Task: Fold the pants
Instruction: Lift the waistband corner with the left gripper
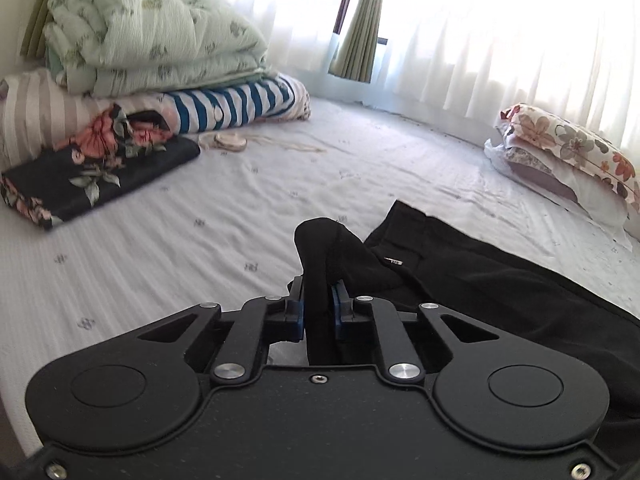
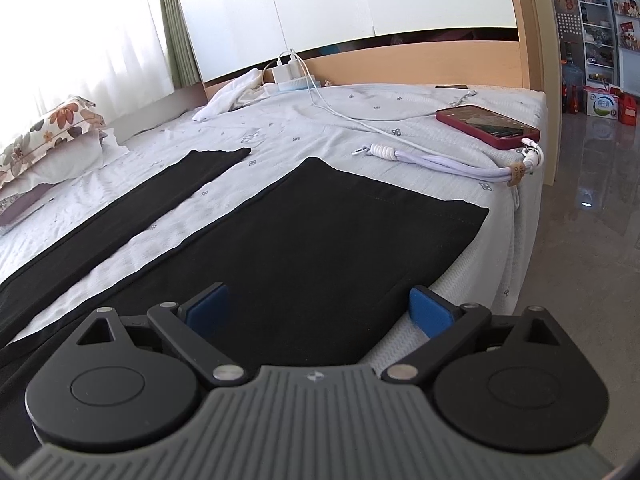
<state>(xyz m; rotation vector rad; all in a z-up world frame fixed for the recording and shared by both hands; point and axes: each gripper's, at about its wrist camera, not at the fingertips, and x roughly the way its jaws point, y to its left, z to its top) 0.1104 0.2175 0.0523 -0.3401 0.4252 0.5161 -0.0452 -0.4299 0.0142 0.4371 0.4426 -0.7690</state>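
Black pants (image 1: 500,280) lie on a white bed. In the left wrist view my left gripper (image 1: 318,300) is shut on a bunched corner of the waist end, lifted a little off the sheet. In the right wrist view the two pant legs (image 2: 300,248) lie flat and spread apart, the near leg wide, the far leg (image 2: 132,216) narrow. My right gripper (image 2: 320,308) is open, its blue pads (image 2: 430,314) straddling the near leg just above the cloth, close to the bed's right edge.
Folded quilts (image 1: 152,36) and a floral black cloth (image 1: 88,172) sit at the far left. A floral pillow (image 1: 572,152) lies by the curtain. A red phone (image 2: 486,126) with cables (image 2: 440,164) lies near the bed's right edge; the floor (image 2: 592,220) drops off beyond.
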